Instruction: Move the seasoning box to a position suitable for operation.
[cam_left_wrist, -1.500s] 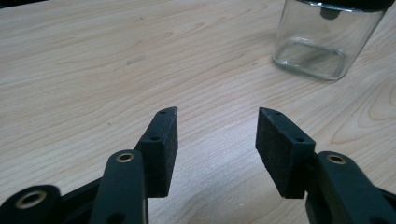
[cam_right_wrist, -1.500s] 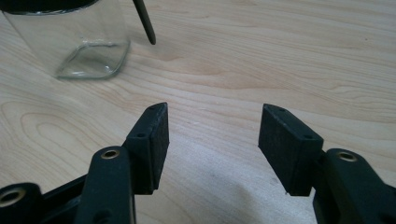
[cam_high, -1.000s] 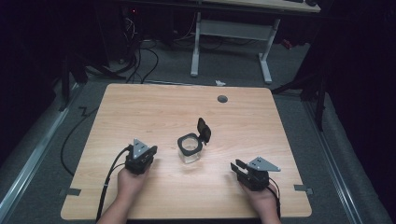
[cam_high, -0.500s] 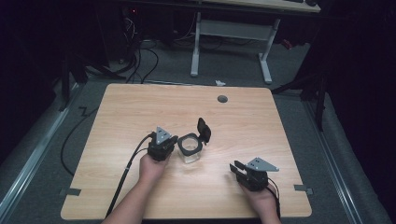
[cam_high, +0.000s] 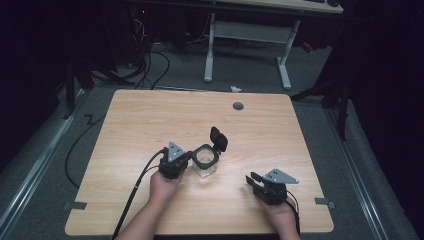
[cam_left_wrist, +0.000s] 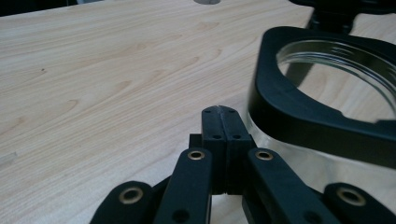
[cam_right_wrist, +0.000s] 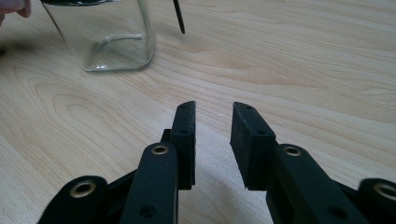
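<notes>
jar (cam_high: 205, 162) mid-table (cam_high: 125, 115); left hand-held gripper (cam_high: 186, 159) just beside it, right hand-held gripper (cam_high: 253, 180) well apart.

Light wooden table (cam_high: 150, 120), grain running across it, a small round grey plug (cam_high: 238, 106) set near the far edge. Sitting on it at the middle is a clear square glass jar (cam_high: 205, 164), black rim, its black lid (cam_high: 218, 138) flipped up.

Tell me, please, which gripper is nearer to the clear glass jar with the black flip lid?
Left. The left gripper is right beside the clear glass jar with the black flip lid, jaws closed. The right gripper sits well apart, toward the table's near edge.
</notes>
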